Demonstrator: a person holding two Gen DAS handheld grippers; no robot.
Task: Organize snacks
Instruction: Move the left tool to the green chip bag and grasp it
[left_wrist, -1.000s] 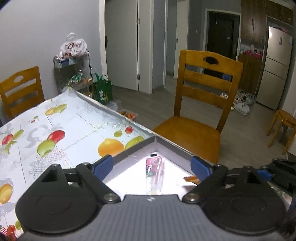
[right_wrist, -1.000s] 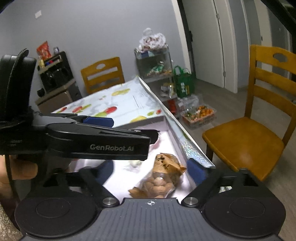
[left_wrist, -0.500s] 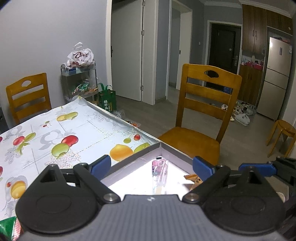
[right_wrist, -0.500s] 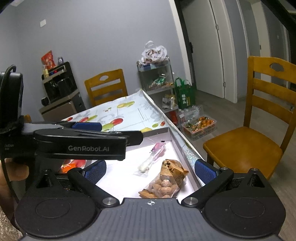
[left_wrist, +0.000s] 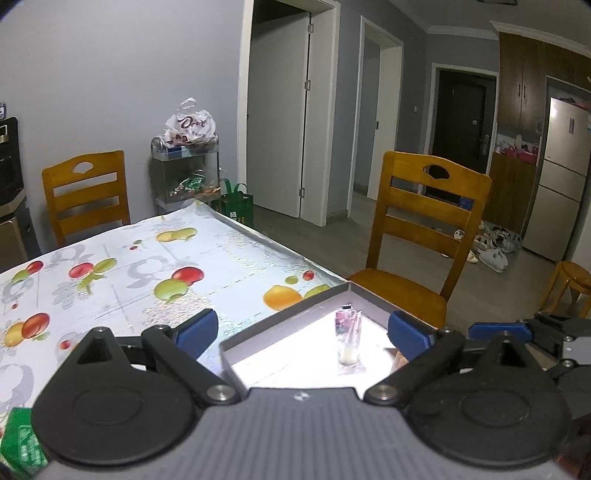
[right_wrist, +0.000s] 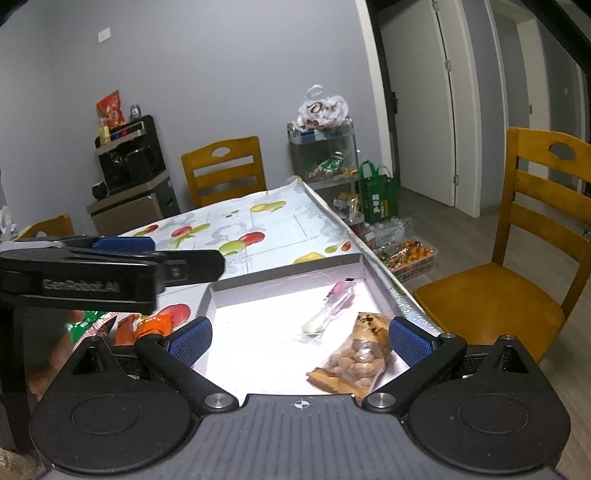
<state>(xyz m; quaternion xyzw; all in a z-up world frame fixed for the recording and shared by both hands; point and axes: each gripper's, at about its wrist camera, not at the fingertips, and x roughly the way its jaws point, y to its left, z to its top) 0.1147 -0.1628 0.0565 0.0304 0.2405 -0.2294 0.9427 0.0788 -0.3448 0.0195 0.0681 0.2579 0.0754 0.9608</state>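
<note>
A shallow white box (right_wrist: 284, 266) sits at the table's near right corner. In it lie a pink-wrapped stick snack (right_wrist: 330, 306) and a clear bag of brown nuts (right_wrist: 358, 360). The box (left_wrist: 284, 314) and the pink snack (left_wrist: 347, 332) also show in the left wrist view. My right gripper (right_wrist: 299, 338) is open and empty, above the box's near side. My left gripper (left_wrist: 301, 330) is open and empty, over the box's left edge; it shows from the side in the right wrist view (right_wrist: 110, 269).
Orange (right_wrist: 147, 325) and green (right_wrist: 86, 325) snack packs lie on the fruit-print tablecloth (left_wrist: 147, 266) left of the box. A green pack (left_wrist: 20, 443) lies at the lower left. Wooden chairs (left_wrist: 424, 240) stand around the table. A snack cart (right_wrist: 325, 155) stands by the wall.
Both grippers have pulled back and risen from the box, so more of the table and box shows. The snacks in the box have not moved.
</note>
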